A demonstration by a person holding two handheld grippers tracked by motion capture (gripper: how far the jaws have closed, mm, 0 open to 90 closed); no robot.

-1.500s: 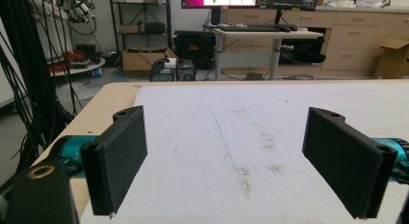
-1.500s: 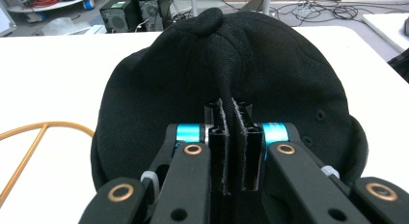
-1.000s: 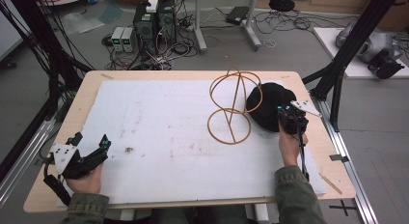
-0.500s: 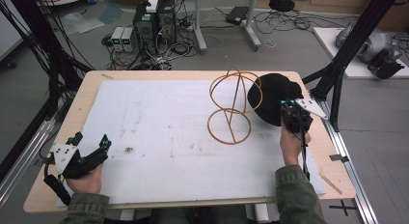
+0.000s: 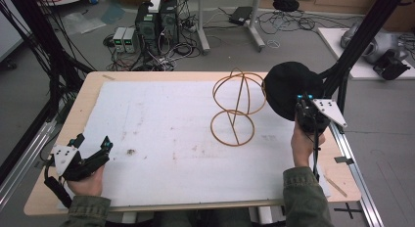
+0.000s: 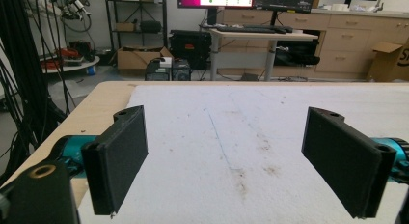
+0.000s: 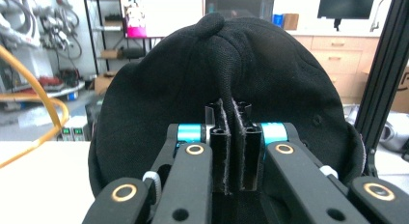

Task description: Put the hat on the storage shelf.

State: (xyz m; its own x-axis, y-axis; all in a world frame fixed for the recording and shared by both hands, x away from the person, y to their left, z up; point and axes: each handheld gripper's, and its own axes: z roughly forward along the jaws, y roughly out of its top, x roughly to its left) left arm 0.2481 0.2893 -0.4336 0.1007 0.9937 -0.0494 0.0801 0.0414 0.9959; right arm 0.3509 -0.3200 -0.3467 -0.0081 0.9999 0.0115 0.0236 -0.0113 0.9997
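A black cap hangs in the air over the table's far right corner, pinched by my right gripper. In the right gripper view the jaws stand pressed together on a fold of the black cap, and my right gripper is shut on it. Left of the cap an orange wire stand, made of two hoops, sits on the white mat. My left gripper rests near the front left corner, open, with nothing between its fingers.
The white mat covers most of the wooden table. Black frame posts rise just behind the cap at the right. Computers and cables lie on the floor beyond the far edge.
My right gripper has lifted the cap up off the table. The left hand and the wire stand have stayed put.
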